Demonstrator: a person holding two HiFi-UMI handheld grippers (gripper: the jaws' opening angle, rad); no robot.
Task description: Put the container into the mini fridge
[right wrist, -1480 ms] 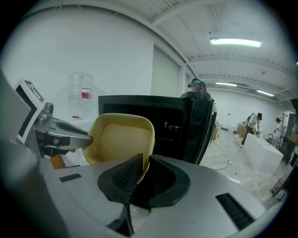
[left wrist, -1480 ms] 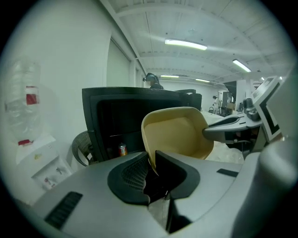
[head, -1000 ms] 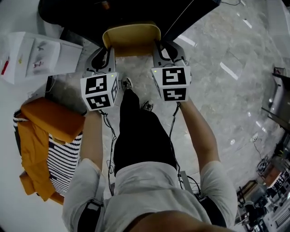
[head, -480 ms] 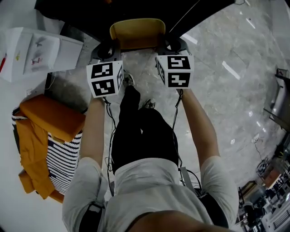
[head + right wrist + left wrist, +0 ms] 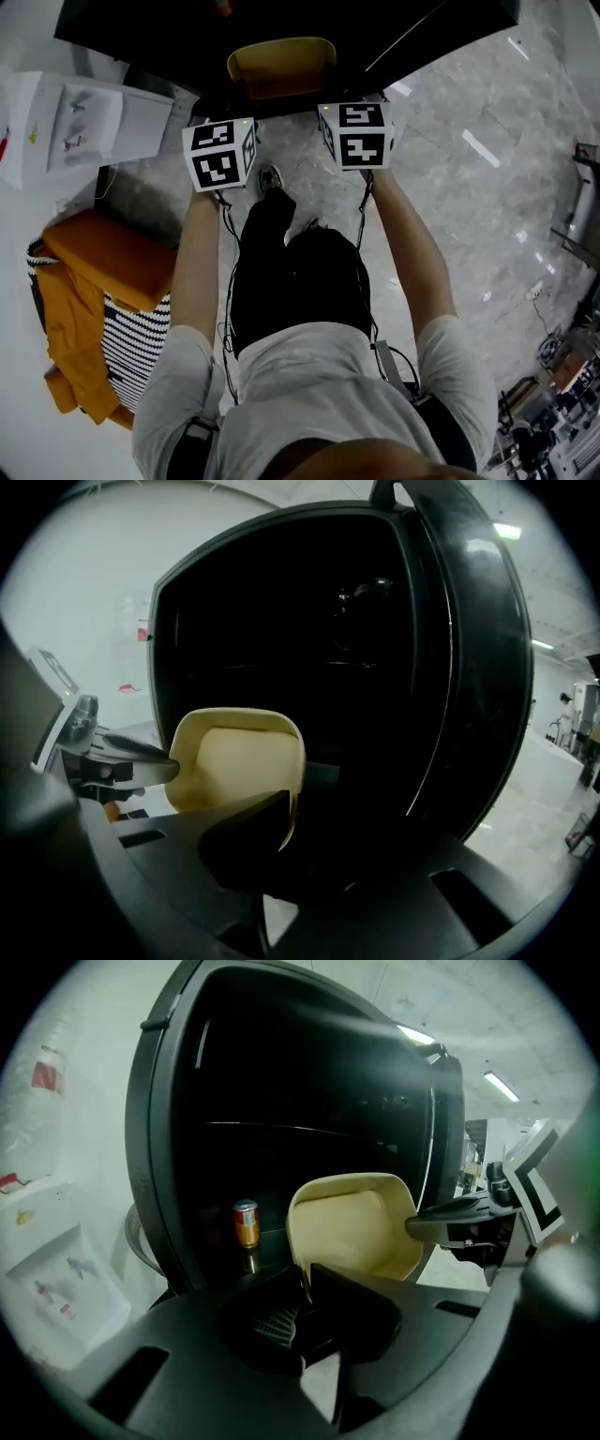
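Note:
A cream-yellow open container (image 5: 281, 67) hangs between my two grippers at the mouth of the black mini fridge (image 5: 281, 23). My left gripper (image 5: 223, 114) grips its left rim and my right gripper (image 5: 352, 105) its right rim. In the left gripper view the jaws of the left gripper (image 5: 305, 1288) are closing on the container (image 5: 356, 1232) wall. In the right gripper view the right gripper (image 5: 287, 819) likewise closes on the container (image 5: 239, 757) edge. The dark fridge (image 5: 366, 639) interior lies just behind it.
An orange drink can (image 5: 247, 1224) stands on the fridge floor at the left. The fridge's open door (image 5: 478, 667) is at the right. A white cabinet (image 5: 75, 117) and an orange jacket on a striped bag (image 5: 94, 281) are at my left, on the marble floor (image 5: 469, 187).
Both grippers have carried the container forward toward the fridge. Its far edge now sits under the fridge's dark front.

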